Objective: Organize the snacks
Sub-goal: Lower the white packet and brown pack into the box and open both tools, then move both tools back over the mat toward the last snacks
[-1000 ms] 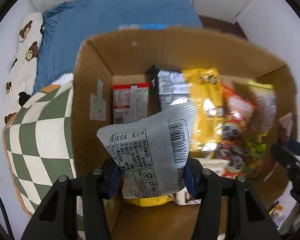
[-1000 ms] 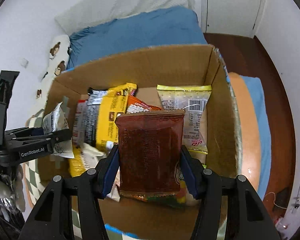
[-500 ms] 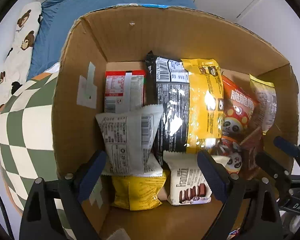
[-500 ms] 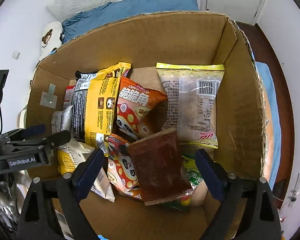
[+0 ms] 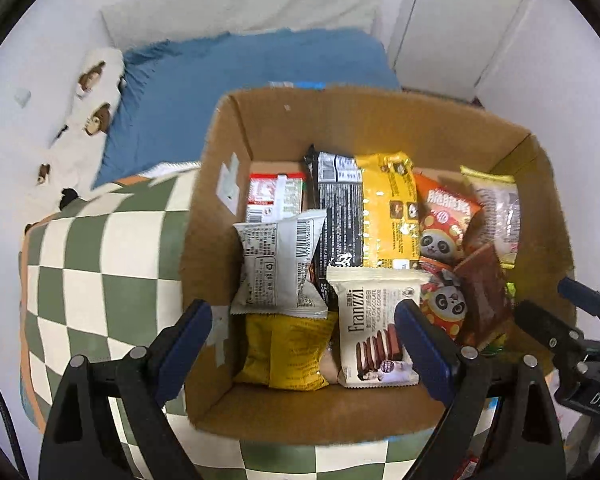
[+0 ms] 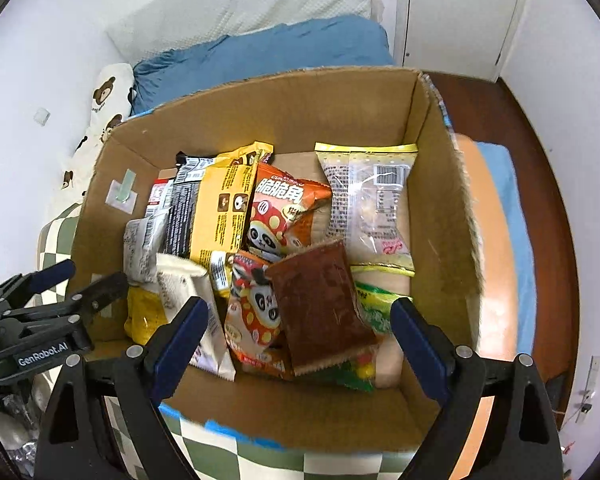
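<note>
Now both tools gape empty: left gripper (image 5: 302,344) over the grey crinkled foil packet (image 5: 278,264) at the brown cardboard box's (image 6: 444,216) left wall, right gripper (image 6: 300,334) over the tilted brown square packet (image 6: 320,300), which may slide.

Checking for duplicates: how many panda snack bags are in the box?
2: one panda bag stands mid-box, another lies just in front of it. More may be hidden underneath.

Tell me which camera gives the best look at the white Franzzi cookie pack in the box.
The left wrist view. There the Franzzi cookie pack lies face up in the cardboard box, its name and cookie picture readable. In the right wrist view the pack is seen edge-on and partly hidden behind a right gripper finger.
</note>
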Demonstrator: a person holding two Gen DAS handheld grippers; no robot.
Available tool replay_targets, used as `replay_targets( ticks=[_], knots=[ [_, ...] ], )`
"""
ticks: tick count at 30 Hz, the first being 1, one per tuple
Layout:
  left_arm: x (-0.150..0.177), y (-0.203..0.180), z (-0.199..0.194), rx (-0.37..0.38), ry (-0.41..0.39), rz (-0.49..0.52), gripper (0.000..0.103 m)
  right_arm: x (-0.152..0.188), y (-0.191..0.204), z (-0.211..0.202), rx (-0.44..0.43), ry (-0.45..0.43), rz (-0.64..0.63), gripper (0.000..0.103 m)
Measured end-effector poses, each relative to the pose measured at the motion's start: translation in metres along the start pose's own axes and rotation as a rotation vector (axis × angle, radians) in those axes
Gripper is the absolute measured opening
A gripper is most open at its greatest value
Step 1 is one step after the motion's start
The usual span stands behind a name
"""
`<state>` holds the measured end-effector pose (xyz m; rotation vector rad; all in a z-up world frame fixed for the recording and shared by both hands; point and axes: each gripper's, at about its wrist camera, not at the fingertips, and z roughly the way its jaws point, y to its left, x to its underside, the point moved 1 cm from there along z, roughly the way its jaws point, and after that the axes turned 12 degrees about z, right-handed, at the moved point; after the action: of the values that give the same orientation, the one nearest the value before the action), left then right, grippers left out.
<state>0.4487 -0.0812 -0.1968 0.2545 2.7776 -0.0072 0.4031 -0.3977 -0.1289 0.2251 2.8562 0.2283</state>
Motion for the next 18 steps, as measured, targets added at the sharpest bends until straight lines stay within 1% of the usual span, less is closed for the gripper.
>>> replay_targets(
  ticks=[5, 10, 13, 18],
  knots=[
    [0.009, 0.003, -0.022, -0.019, -0.07, -0.011, 0.093, 0.02, 0.001, -0.026, 0.001, -0.064, -0.02, 0.094],
    [0.024, -0.007, -0.052, -0.054, -0.14, 0.017, 0.094, 0.038, -0.001, -0.053, -0.014, -0.123, -0.02, 0.094],
    [0.034, -0.011, -0.068, -0.057, -0.175, 0.016, 0.093, 0.048, -0.004, -0.069, -0.038, -0.144, -0.007, 0.094],
    [0.048, -0.015, -0.093, -0.055, -0.221, 0.008, 0.093, 0.067, -0.006, -0.097, -0.046, -0.195, -0.022, 0.094]
  ],
)
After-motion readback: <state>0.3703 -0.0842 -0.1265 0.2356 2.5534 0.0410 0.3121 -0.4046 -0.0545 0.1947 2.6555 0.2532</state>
